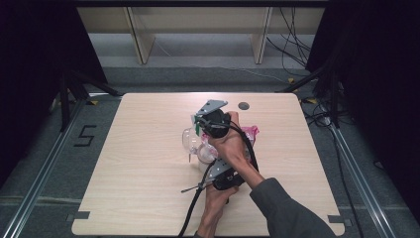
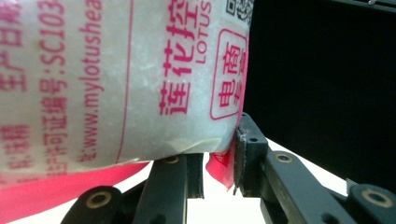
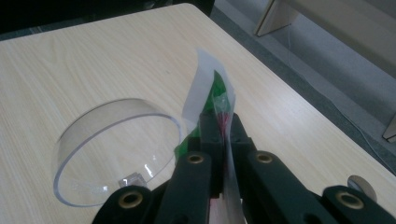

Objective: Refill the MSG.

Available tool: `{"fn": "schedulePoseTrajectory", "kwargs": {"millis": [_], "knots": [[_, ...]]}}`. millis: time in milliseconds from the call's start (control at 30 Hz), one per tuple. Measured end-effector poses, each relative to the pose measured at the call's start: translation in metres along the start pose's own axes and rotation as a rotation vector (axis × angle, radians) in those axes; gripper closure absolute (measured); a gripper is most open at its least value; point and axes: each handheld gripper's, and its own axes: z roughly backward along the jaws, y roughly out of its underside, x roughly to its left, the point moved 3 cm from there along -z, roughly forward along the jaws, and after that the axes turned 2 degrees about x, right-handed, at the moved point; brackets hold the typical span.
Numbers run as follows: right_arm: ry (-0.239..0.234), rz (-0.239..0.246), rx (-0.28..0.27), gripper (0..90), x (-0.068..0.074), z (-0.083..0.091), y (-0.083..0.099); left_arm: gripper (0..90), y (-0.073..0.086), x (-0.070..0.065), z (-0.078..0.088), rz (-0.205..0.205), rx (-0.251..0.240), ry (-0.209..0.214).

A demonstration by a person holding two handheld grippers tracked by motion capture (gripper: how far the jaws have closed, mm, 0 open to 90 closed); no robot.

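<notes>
Left hand-held gripper (image 2: 219,163) clamps the pink bag (image 2: 116,84) at its lower corner, bag rising above the jaws. Right hand-held gripper (image 3: 219,135) is pinched on the bag's clear top strip (image 3: 208,88), directly beside the clear jar (image 3: 116,149) on the surface (image 3: 93,60); right is nearer the jar.

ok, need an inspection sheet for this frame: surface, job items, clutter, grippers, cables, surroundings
Surface: light wood table, dark round cap near its far edge.
Job's things: bag of white granules with pink print; clear round container on the table beside the grippers.
Clutter: nothing seen.
Grippers: left gripper holds the bag's lower edge between its jaws; right gripper shut on a thin strip of the bag's film, above the container.
Cables: black gripper cable trails off the near edge; loose cables on the floor at far right.
Surroundings: grey floor, wooden shelf legs behind, dark curtains at the sides.
</notes>
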Motion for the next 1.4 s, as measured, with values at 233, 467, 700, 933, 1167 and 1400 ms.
{"fn": "schedulePoseTrajectory", "kwargs": {"millis": [233, 467, 700, 933, 1167, 1400], "knots": [[0.004, -0.002, -0.008, 90.0, -0.0002, -0.0007, 0.0001, 75.8, -0.0007, -0.0007, 0.0002, 0.008, -0.003, 0.011], [0.006, -0.002, 0.002, 90.0, 0.0018, -0.0010, 0.0002, 75.8, -0.0013, -0.0011, 0.0004, 0.006, -0.007, 0.007], [0.006, 0.007, 0.018, 90.0, 0.0036, -0.0034, 0.0009, 75.8, -0.0014, -0.0019, 0.0002, 0.007, -0.007, 0.005], [0.009, 0.012, 0.021, 90.0, 0.0012, -0.0041, 0.0013, 75.8, -0.0009, -0.0031, 0.0013, 0.000, 0.018, -0.024], [0.016, 0.019, 0.024, 90.0, 0.0018, -0.0048, 0.0025, 75.9, -0.0007, -0.0029, 0.0007, 0.007, 0.010, -0.023], [0.000, 0.012, 0.018, 90.0, 0.0030, -0.0031, 0.0004, 75.9, -0.0015, -0.0036, -0.0003, 0.022, -0.018, 0.013]]}}
